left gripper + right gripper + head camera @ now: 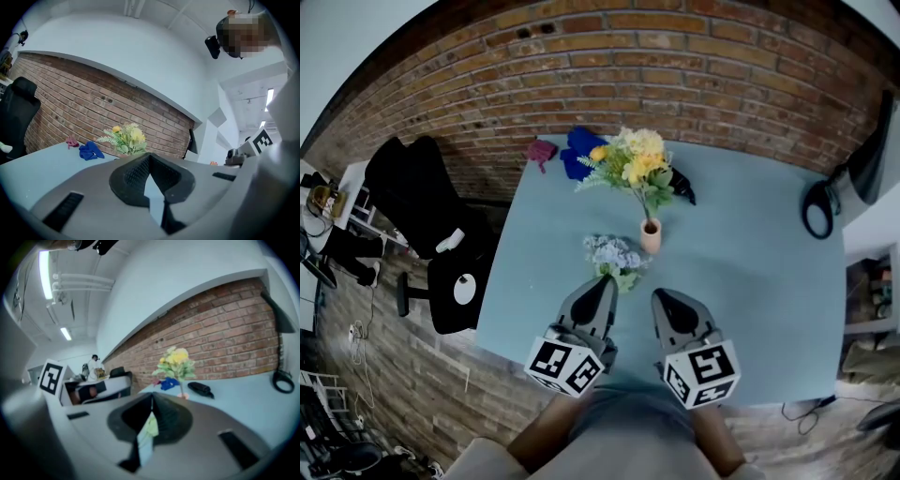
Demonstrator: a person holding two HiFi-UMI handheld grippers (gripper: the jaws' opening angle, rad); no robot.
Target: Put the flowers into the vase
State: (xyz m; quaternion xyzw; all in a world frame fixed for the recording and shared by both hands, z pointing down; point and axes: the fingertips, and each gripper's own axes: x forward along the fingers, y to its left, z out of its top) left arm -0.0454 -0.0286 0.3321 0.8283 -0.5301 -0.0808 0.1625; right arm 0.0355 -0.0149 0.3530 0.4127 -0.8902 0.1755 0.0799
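Note:
A small pinkish vase [651, 236] stands mid-table with a yellow and green bouquet [633, 164] in it, and the bouquet [125, 138] also shows in the left gripper view. A bunch of pale blue flowers [614, 254] lies on the light blue table [750, 281] just in front of the vase. My left gripper [605, 279] is shut, its tip at the bunch's near end. No stem shows between its jaws [149, 157]. My right gripper [660, 296] is shut beside it, right of the bunch. A pale green scrap shows through its jaw gap [151, 397], with the vase [182, 394] beyond.
A blue cloth [577, 150], a pink cloth [541, 150] and a black object [682, 185] lie at the table's far side. A black looped item [817, 208] sits at the right edge. A black office chair [427, 202] stands left of the table, before the brick wall.

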